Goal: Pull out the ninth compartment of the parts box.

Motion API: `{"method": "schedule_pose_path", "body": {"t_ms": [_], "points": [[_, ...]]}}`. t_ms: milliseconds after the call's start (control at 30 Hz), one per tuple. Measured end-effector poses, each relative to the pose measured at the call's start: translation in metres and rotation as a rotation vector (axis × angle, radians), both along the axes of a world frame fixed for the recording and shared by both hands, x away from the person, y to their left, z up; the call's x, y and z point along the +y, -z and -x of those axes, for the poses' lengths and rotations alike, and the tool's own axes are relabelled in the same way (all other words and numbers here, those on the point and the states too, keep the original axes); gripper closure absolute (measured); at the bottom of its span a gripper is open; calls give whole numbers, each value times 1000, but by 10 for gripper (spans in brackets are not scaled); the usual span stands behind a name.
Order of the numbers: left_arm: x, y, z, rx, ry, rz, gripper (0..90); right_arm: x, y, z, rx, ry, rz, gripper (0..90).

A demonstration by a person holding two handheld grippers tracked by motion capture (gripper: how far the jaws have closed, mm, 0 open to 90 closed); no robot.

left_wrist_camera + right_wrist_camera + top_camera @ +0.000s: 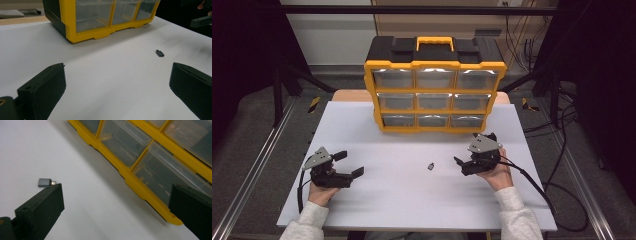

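Over on the left, the left gripper (pixel 349 164) sits low on the white desk (pixel 412 200), held in the person's left hand (pixel 322 191), jaws spread wide with nothing between them. Moving in toward the middle, there's the small grey adapter (pixel 431 165) lying flat on the bare desk, well apart from the left gripper and nearer the right one. In the left gripper view it lies ahead and to the right (pixel 160 53), clear of both jaws. Behind it, at the far side of the desk, stands the yellow and black organizer (pixel 434 90), upright, handle on top, a three-by-three face of clear drawers, all pushed in. The right gripper view shows faint small parts inside the lower drawers (pixel 125 142), too blurred to tell what they are. On to the right: the right gripper (pixel 474 151) rests in the right hand (pixel 498 172), close in front of the organizer's lower right corner, jaws wide apart too, empty, with the adapter just beyond one jaw tip in its own view
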State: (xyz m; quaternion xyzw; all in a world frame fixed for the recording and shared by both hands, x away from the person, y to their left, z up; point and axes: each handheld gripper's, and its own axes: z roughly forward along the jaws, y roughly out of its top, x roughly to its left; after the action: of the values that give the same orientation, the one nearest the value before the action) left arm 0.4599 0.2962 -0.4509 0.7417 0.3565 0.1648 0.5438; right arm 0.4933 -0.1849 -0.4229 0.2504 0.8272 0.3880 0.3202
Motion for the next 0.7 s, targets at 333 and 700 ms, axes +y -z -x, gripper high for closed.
{"method": "schedule_pose_path", "body": {"t_ms": [333, 700], "points": [[1, 0, 0, -1, -3, -1, 2, 5, -5, -6, -19, -4, 67, 10], [1, 0, 0, -2, -6, -1, 2, 10, -17, -12, -36, -17, 145, 17]]}}
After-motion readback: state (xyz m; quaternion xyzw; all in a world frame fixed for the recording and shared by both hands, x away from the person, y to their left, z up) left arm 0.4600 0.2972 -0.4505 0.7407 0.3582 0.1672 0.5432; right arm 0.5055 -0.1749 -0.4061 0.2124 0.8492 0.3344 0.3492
